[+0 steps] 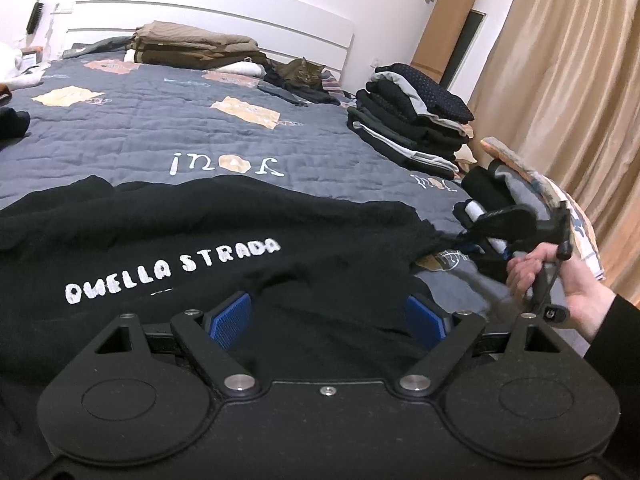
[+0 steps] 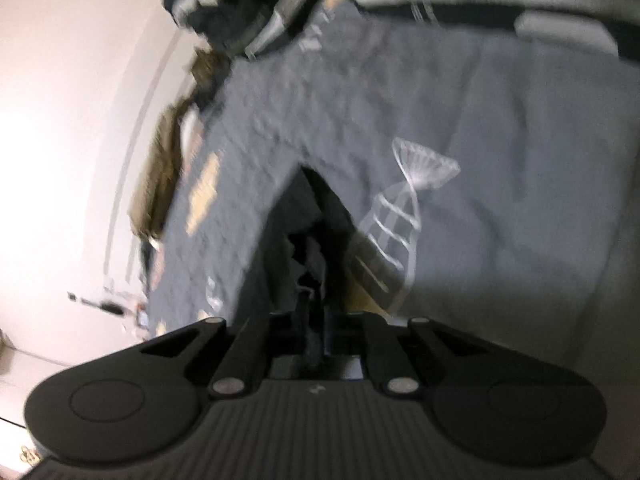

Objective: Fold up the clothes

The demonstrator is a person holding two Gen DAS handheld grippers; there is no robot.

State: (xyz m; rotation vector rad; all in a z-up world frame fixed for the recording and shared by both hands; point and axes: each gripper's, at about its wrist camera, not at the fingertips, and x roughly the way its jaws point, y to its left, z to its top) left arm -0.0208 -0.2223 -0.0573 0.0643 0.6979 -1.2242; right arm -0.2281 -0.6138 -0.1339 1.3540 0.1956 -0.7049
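A bedroom, with a wide bed under a grey quilted cover, white headboard at twelve o'clock, beige curtains at three o'clock. Toward two o'clock on the cover, a stack of folded dark clothes; near one o'clock by the headboard, a tabby cat. Spread flat across the near part of the bed, a black T-shirt with white letters, not yet folded.

Left gripper low above the shirt at six o'clock, blue pads wide apart, nothing between them. Right gripper at three o'clock, carried in a hand, fingers clenched on the right corner of the shirt; in the blurred right wrist view, dark cloth pinched between the closed jaws.

Step in hand, by judgement: taking hold of the shirt edges for a first fold. Next move probably: closing the left pads on the near cloth, then carrying both held edges together across the shirt, evenly, without dragging it.
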